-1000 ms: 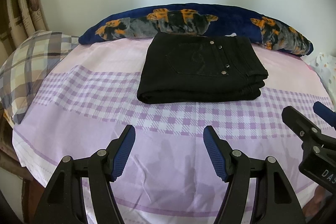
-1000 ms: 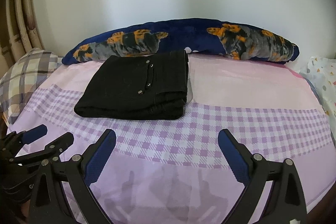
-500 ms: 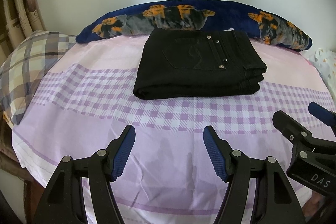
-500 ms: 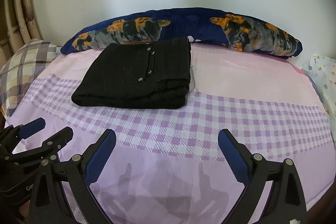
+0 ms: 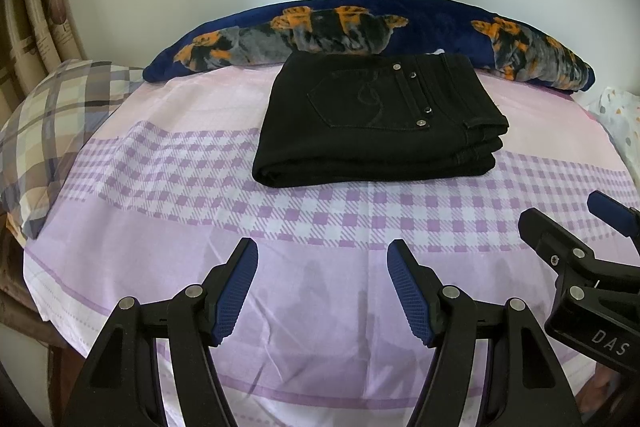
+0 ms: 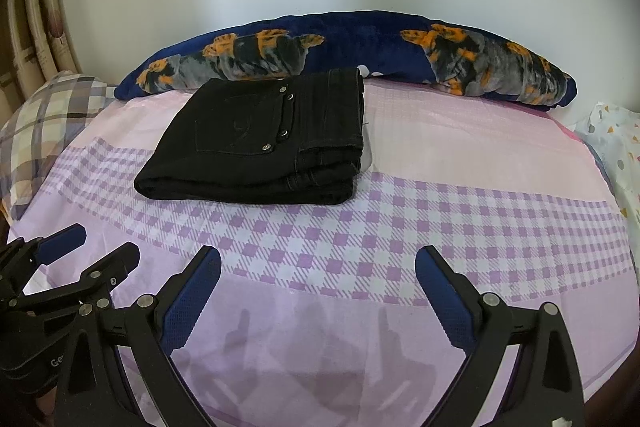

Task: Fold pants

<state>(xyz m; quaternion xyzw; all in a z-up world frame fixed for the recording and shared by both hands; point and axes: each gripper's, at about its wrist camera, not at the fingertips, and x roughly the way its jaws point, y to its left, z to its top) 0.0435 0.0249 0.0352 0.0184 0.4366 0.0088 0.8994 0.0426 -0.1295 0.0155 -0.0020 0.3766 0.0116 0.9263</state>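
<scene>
Nearest the camera, at the bottom of the left wrist view, the left gripper (image 5: 322,291) has its two blue-padded jaws spread apart with nothing between them, only bedsheet (image 5: 168,267) showing in the gap. In the right wrist view, the right gripper (image 6: 318,297) sits at the bottom of the frame in the same way, jaws wide and empty. Each gripper also appears at the lower edge of the other's view, side by side and apart.

Beyond them, a lilac and white checked bedsheet covers the bed and fills the middle of both frames. It looks mostly smooth, with soft creases near the grippers.

Further back, in the upper centre of the left wrist view, the black pants (image 5: 380,127) lie flat on the sheet as a compact stacked rectangle, back pocket and metal rivets facing up, layered edges showing on the right side. Neither gripper touches them.

Behind the pants, touching or nearly touching their far edge, a dark blue bolster (image 5: 360,31) with orange and grey print runs along the white wall. A plaid pillow (image 5: 52,123) sits at the left edge.

Judging by the neat stack, the folding seems finished, though hidden layers cannot be checked from this angle. The next move likely calls only for keeping clear of the stack, or at most a light squaring of its edges.
</scene>
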